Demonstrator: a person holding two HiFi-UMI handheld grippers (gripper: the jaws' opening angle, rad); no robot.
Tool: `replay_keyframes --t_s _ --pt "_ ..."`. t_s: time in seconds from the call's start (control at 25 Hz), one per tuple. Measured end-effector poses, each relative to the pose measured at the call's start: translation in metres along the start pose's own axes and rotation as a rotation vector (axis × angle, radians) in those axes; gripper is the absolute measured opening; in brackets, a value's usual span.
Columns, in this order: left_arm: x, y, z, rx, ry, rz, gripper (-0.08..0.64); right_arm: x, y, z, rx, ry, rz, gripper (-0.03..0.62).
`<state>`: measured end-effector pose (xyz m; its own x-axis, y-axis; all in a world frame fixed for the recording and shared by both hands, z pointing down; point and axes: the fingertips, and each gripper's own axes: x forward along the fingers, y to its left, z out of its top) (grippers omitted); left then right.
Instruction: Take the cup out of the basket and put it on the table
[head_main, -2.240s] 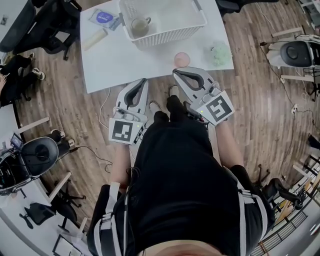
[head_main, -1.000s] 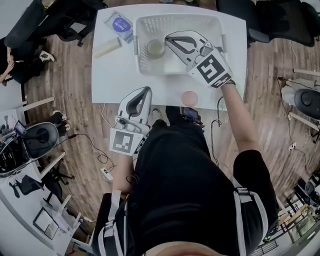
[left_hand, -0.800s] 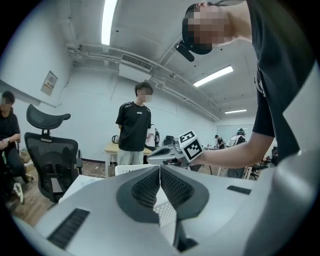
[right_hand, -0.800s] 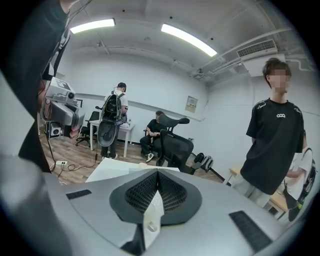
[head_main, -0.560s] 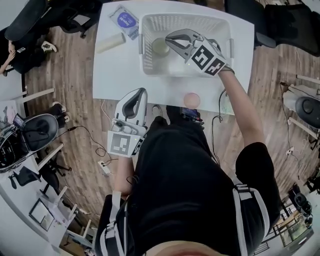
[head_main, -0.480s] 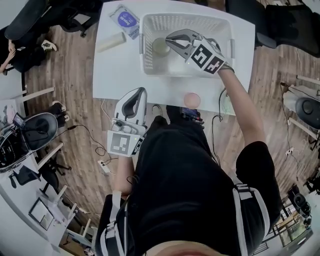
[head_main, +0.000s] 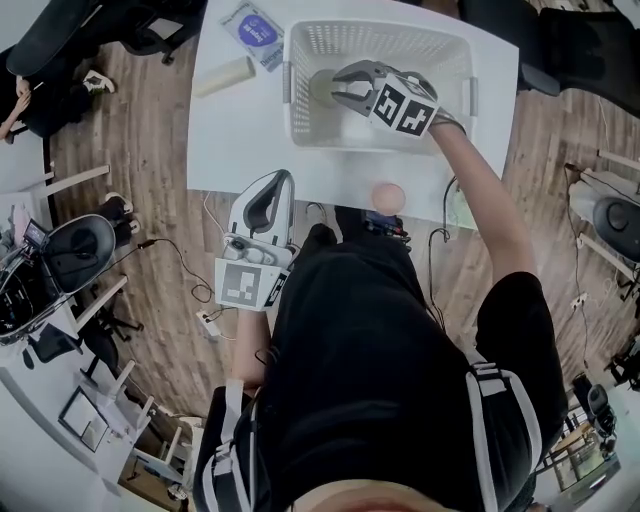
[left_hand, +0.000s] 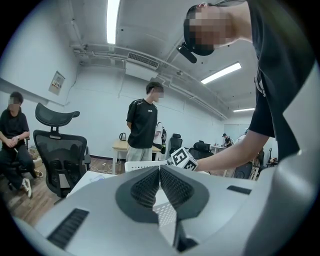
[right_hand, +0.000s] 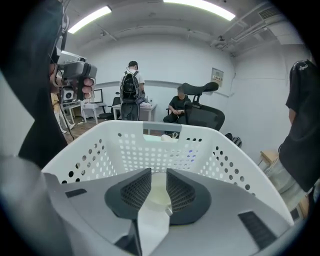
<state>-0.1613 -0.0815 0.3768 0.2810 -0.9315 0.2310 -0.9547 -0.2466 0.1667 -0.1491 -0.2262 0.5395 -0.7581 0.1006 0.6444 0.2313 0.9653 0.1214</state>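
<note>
Right tongs (head_main: 338, 88) reach down into the white basket (head_main: 380, 24). Their jaws have just been opening and now stand apart with the cup (head_main: 318, 86) between them. In the right gripper view the pale cup (right_hand: 159, 192) fills the gap between the jaws, yet nothing shows them pressing on it, so this reads as the approach to a grasp, not a hold. The tilt down over the basket's wall is probably what lets the jaws straddle the cup from the side.

The cup is inside the basket, at the end that faces the bench's left edge, so the lift out has not begun. The basket sits on the bench (head_main: 240, 130) against its far edge, towards the right.

Left tongs (head_main: 282, 176) hang at the bench's near edge with the jaws closed together and nothing between them. They seem parked there to keep clear of the working hand.

By count there are two tongs, one cup and one basket. On the open bench lie one pink round thing (head_main: 388, 196) at the near edge, one pale bar (head_main: 224, 75) by the left edge, and one packet (head_main: 252, 22) at the far left corner
</note>
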Motion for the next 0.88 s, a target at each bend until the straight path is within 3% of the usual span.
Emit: replay_keyframes --t_s 0.36,0.64,0.88 --pt "0.003 0.009 -0.001 -0.007 0.003 0.015 0.018 0.022 0.012 -0.021 -0.002 0.048 0.091 0.152" --pt "0.003 0.006 0.001 -0.006 0.007 0.021 0.018 0.035 0.033 -0.032 -0.043 0.095 0.166 0.158" --pt "0.001 0.008 -0.002 -0.007 0.013 0.029 0.02 0.046 0.036 -0.038 -0.065 0.118 0.172 0.158"
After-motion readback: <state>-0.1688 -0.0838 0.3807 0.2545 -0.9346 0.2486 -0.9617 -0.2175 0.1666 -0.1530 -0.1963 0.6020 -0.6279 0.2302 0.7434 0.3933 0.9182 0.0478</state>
